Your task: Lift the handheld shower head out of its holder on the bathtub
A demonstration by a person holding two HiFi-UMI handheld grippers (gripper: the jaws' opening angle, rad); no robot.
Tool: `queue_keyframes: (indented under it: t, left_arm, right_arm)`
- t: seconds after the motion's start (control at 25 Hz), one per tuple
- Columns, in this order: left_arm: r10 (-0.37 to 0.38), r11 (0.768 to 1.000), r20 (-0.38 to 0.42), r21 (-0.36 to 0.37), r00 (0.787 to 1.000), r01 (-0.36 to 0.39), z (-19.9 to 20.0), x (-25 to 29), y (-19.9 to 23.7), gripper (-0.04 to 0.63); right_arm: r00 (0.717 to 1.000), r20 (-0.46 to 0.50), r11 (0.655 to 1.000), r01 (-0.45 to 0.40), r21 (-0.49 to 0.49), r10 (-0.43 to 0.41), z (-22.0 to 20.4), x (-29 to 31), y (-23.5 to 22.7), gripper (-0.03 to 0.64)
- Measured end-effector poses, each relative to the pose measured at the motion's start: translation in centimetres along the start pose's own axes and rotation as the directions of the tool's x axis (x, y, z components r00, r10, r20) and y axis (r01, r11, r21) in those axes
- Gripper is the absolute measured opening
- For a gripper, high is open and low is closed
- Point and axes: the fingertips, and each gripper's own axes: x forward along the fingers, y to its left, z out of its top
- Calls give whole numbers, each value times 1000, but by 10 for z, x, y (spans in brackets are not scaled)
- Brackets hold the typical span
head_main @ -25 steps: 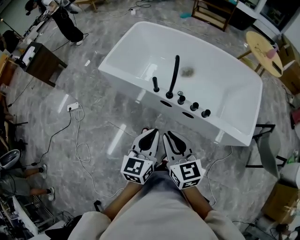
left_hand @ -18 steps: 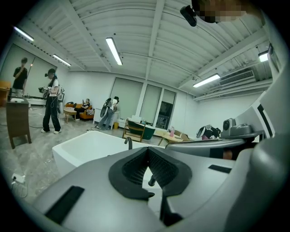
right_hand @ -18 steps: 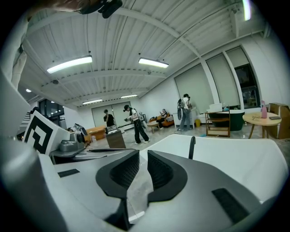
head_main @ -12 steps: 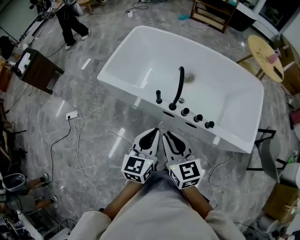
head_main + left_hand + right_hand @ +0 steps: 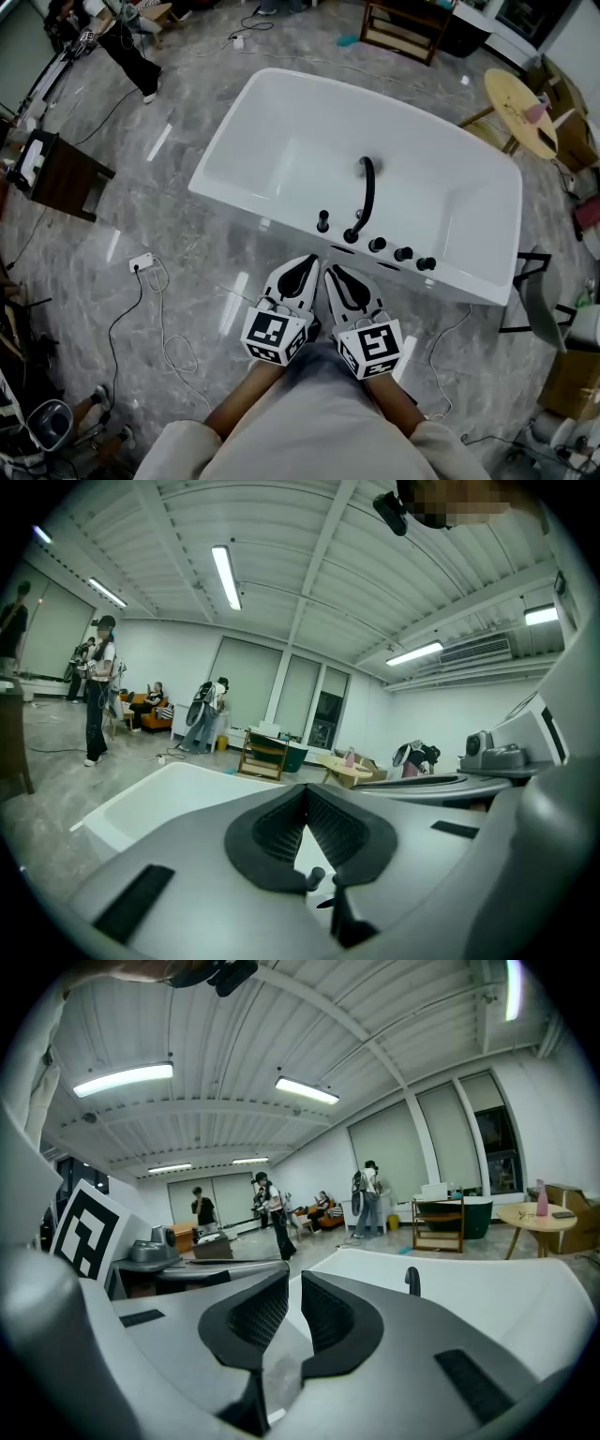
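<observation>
The white bathtub (image 5: 281, 141) lies ahead of me on the grey floor. On its near rim (image 5: 291, 220) stands the black handheld shower head (image 5: 322, 221), upright in its holder, left of the curved black spout (image 5: 366, 192) and three black knobs (image 5: 403, 253). Both grippers are held side by side just short of that rim. My left gripper (image 5: 302, 267) is shut and empty, and the shower head's tip (image 5: 317, 877) shows below its touching fingertips. My right gripper (image 5: 336, 272) is drawn together to a thin slit with nothing in it.
Cables (image 5: 164, 319) and a power strip (image 5: 142, 262) lie on the floor to the left. A dark side table (image 5: 61, 178) stands further left. A round wooden table (image 5: 520, 112) and a chair (image 5: 539, 300) flank the tub's right end. People stand at the back left (image 5: 127, 37).
The tub's near rim with its black fittings has come closer to both grippers. The grippers keep their side-by-side pose, jaws unchanged.
</observation>
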Motion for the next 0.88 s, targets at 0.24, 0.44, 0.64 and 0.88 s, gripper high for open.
queue_keyframes:
  t: [0.24, 0.44, 0.64, 0.88]
  left_arm:
    - [-66, 998, -4, 3, 998, 66, 3, 8, 29, 6]
    - [-101, 995, -35, -17, 994, 101, -14, 16, 44, 6]
    - [-119, 993, -102, -40, 988, 115, -42, 36, 47, 6]
    - [-125, 990, -150, -86, 981, 113, -66, 54, 48, 6]
  right_arm:
    - [998, -3, 998, 65, 6, -65, 0, 28, 3, 52]
    - [994, -30, 994, 102, 24, -102, -12, 41, 0, 49]
    - [990, -62, 991, 125, 38, -123, -25, 46, -15, 31]
    - [988, -107, 990, 118, 71, -110, -40, 53, -24, 23]
